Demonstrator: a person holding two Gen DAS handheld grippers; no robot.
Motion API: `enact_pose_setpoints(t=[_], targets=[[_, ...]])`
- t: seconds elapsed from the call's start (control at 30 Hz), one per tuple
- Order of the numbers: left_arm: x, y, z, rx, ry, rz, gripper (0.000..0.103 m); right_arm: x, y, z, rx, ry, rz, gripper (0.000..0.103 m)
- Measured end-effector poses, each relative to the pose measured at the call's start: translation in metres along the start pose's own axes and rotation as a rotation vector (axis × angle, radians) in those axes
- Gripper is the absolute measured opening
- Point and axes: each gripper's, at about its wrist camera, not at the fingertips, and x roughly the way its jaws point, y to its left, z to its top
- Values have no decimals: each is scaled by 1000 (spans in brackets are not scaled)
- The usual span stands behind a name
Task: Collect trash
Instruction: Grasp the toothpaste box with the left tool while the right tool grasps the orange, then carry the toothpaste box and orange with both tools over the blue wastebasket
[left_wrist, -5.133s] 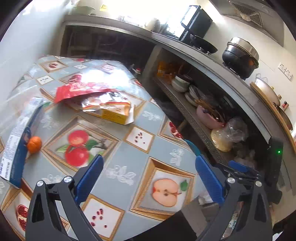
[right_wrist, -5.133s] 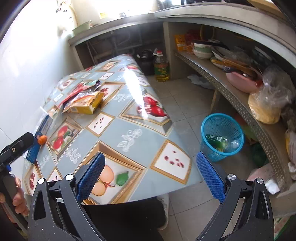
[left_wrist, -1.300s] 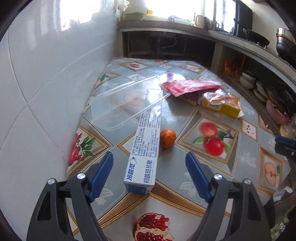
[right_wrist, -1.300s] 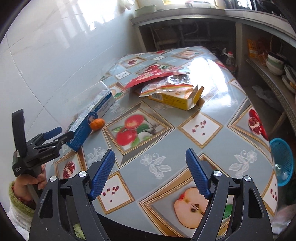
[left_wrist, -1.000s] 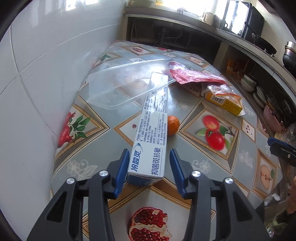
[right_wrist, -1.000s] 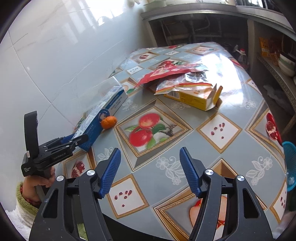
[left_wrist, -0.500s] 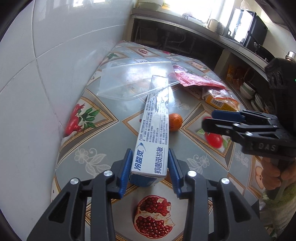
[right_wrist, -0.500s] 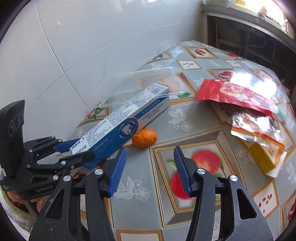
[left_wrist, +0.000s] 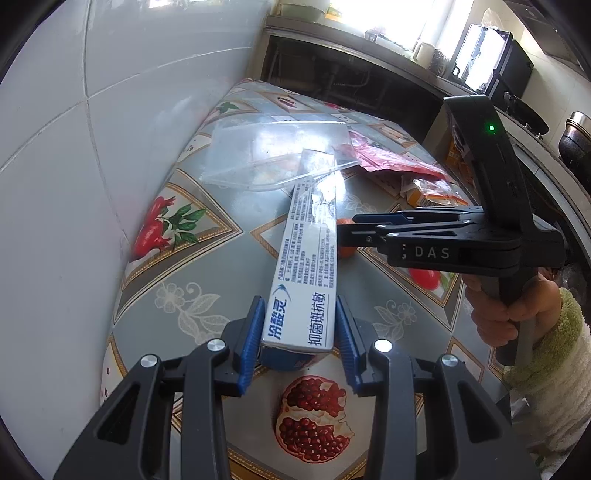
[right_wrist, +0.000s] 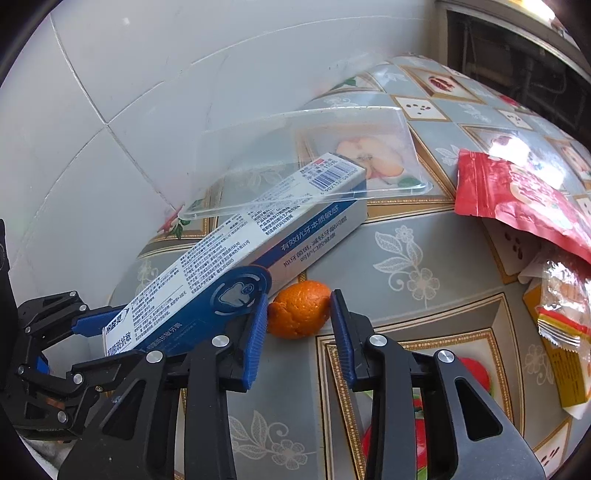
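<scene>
A long white and blue toothpaste box (left_wrist: 306, 258) lies on the patterned tablecloth, and my left gripper (left_wrist: 299, 332) is shut on its near end. In the right wrist view the same box (right_wrist: 236, 251) runs up to the right from the left gripper (right_wrist: 74, 343). A small orange (right_wrist: 299, 314) sits right beside the box. My right gripper (right_wrist: 297, 299) straddles the orange, its jaws closing, with a blue pad touching the skin on each side. In the left wrist view the right gripper (left_wrist: 343, 229) reaches in from the right and half hides the orange (left_wrist: 345, 251).
A clear plastic lid (right_wrist: 306, 158) rests on the box's far end, against the white tiled wall (left_wrist: 92, 166). A red snack packet (right_wrist: 517, 195) and a yellow carton (right_wrist: 565, 369) lie further right. A hand in a fuzzy sleeve (left_wrist: 495, 314) holds the right gripper.
My right gripper has swung left and down to the orange, and its jaws have narrowed around it. The left gripper stays clamped on the toothpaste box.
</scene>
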Motion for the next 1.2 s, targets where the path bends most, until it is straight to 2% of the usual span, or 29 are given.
enact_pose_setpoints(t=[0.1,0.43,0.7,0.77,0.83,0.9,1.0,1.2], targets=[[0,-1,0,2,1,1,37,1,-1,0,8,0,6,24],[-2,-19,-6,28,33,-39,36,-19,-7,-20,47,-7,-16,16],[-5,-60,-26,79,156,-178,37,-66,-31,-79,149,8,-49,14],[-6,-67,-30,69,192,-245,43,-76,-36,-98,185,12,-55,14],[-7,-74,-30,71,211,-268,51,-88,-37,-116,214,16,-64,14],[-9,-79,-25,81,195,-267,55,-98,-38,-133,239,14,-85,14],[-4,-86,-12,103,169,-223,59,-108,-41,-150,273,5,-136,15],[30,-96,11,170,180,-143,61,-116,-49,-161,314,-21,-188,20]])
